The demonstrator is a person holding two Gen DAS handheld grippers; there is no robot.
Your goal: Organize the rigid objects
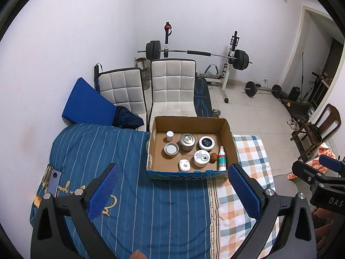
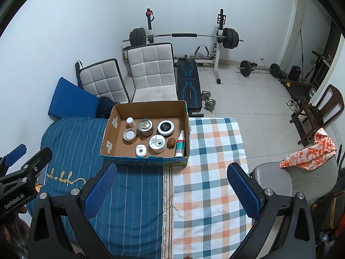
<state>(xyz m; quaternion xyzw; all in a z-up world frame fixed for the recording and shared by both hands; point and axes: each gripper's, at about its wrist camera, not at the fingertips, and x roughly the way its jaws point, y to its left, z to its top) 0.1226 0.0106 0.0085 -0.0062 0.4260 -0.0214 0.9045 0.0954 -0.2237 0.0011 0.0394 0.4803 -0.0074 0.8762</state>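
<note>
An open cardboard box point(image 1: 228, 138) point(image 2: 107, 129) sits on the bed at its far end. Inside stand a small white bottle point(image 1: 170, 135) point(image 2: 130, 121), a metal tin point(image 1: 187, 141) point(image 2: 145, 127), a black-lidded jar point(image 1: 206, 142) point(image 2: 165, 128), a white-lidded jar point(image 1: 201, 157) point(image 2: 157, 143), a white case point(image 1: 184, 165) point(image 2: 141, 150), a brown walnut-like ball point(image 1: 213, 157) point(image 2: 171, 143) and a spray bottle point(image 1: 222, 158) point(image 2: 180, 144). My left gripper point(image 1: 173, 187) is open, short of the box. My right gripper point(image 2: 172, 185) is open too, nothing between its fingers.
A blue striped quilt point(image 1: 129, 194) and a checked sheet point(image 2: 211, 172) cover the bed. A phone point(image 1: 54, 182) lies on its left side. Two white chairs point(image 1: 172, 86), a weight bench point(image 2: 188, 84) and barbells stand beyond. A grey chair with orange cloth point(image 2: 308, 151) stands right.
</note>
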